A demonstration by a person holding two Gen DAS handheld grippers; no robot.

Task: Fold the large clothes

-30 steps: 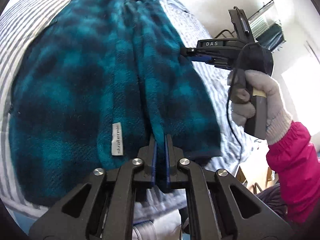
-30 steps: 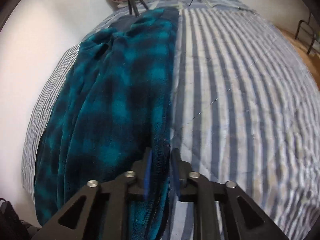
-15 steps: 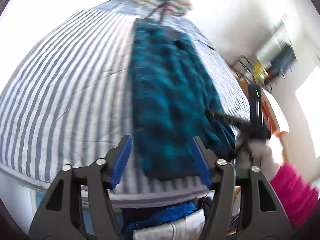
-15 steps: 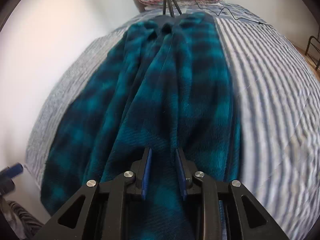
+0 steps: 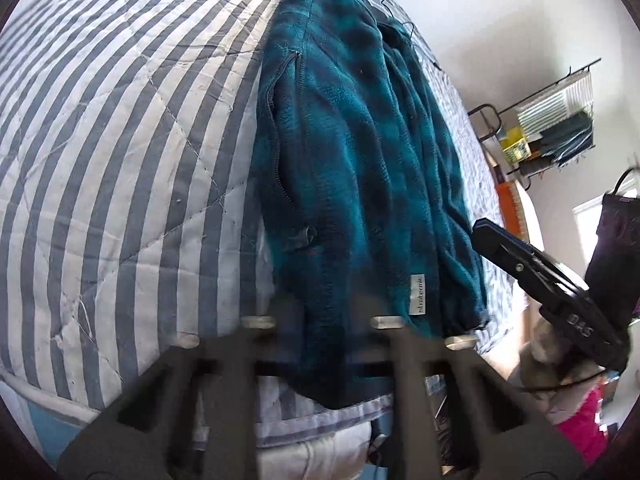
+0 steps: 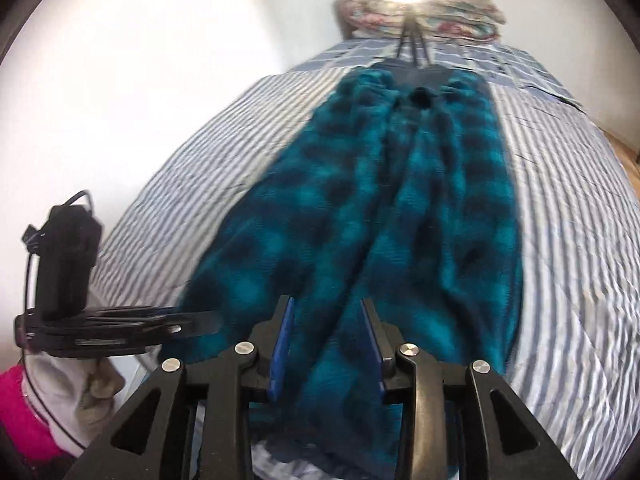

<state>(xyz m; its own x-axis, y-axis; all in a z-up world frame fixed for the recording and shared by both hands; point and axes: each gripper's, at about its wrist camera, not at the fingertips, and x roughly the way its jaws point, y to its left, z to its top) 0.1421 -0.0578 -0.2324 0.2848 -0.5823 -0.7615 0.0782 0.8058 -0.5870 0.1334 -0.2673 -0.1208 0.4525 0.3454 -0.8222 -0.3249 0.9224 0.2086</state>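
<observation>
A teal and black checked fleece jacket (image 5: 360, 168) lies lengthwise on the striped bed, folded into a long narrow strip, with a white label near its hem. It also shows in the right wrist view (image 6: 400, 216). My left gripper (image 5: 320, 312) is blurred, open and empty, over the hem near the bed's edge. My right gripper (image 6: 326, 332) is open and empty above the hem. The right gripper also shows from the side in the left wrist view (image 5: 532, 264), to the right of the jacket.
The blue and white striped quilt (image 5: 120, 140) covers the bed. Folded patterned bedding (image 6: 424, 16) and a black tripod (image 6: 412, 40) stand at the far end. A metal rack (image 5: 552, 120) with items stands by the wall on the right.
Both grippers let go of the jacket and opened. The jacket now lies folded narrow on the bed. Both grippers pulled back toward the hem end.
</observation>
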